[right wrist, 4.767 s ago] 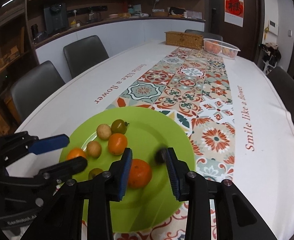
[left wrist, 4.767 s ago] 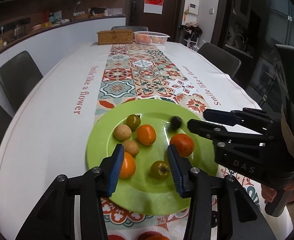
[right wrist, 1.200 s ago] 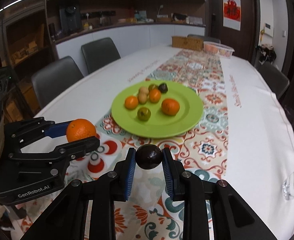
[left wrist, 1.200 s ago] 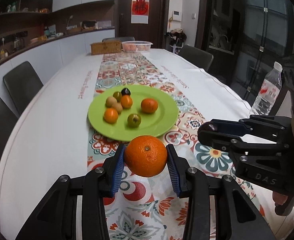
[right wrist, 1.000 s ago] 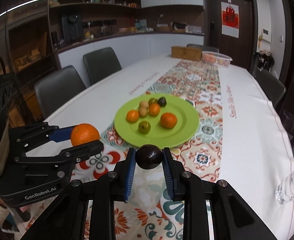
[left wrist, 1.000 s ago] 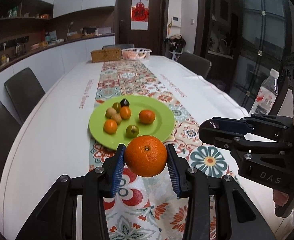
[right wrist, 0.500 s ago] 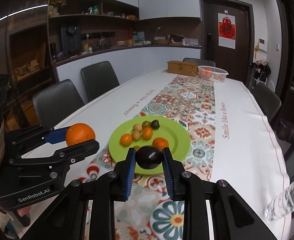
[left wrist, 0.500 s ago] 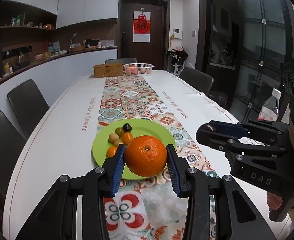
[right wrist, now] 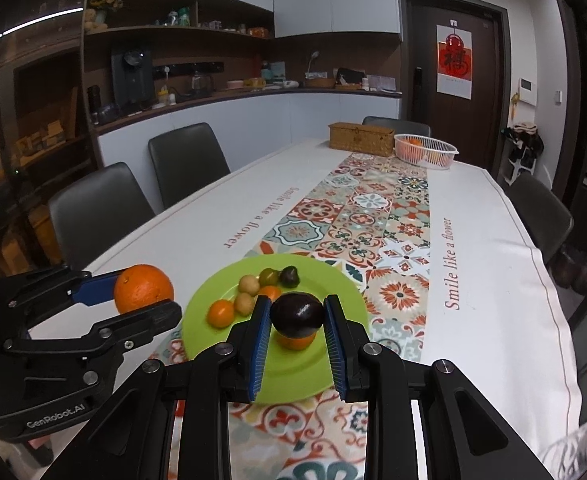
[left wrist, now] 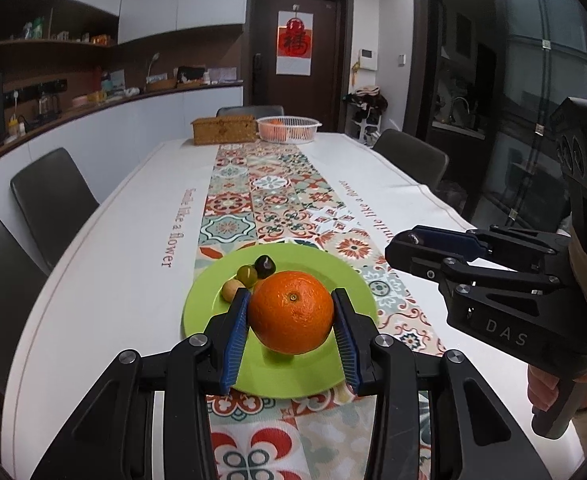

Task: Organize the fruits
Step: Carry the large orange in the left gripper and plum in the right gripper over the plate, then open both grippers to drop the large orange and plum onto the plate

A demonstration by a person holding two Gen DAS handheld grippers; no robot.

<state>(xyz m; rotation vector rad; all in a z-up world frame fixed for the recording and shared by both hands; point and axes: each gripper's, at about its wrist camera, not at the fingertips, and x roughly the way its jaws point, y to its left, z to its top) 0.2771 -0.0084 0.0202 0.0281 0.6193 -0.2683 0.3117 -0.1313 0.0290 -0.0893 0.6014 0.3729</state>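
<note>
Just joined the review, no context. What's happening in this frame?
A person holds two handheld grippers above a dining table. The left gripper is shut on a large orange; the right gripper is shut on a dark purple fruit. Both are held over the green plate, which already carries several small fruits. A white basket sits at the far end.

orange (left wrist: 291,312): bumpy, a bit shiny skin | dark fruit (right wrist: 297,315): smooth, shiny | plate (left wrist: 357,284) beyond both grippers: smooth green, shiny | tablecloth (right wrist: 493,280): soft matt cloth | basket (right wrist: 425,152) far ahead: white plastic
</note>
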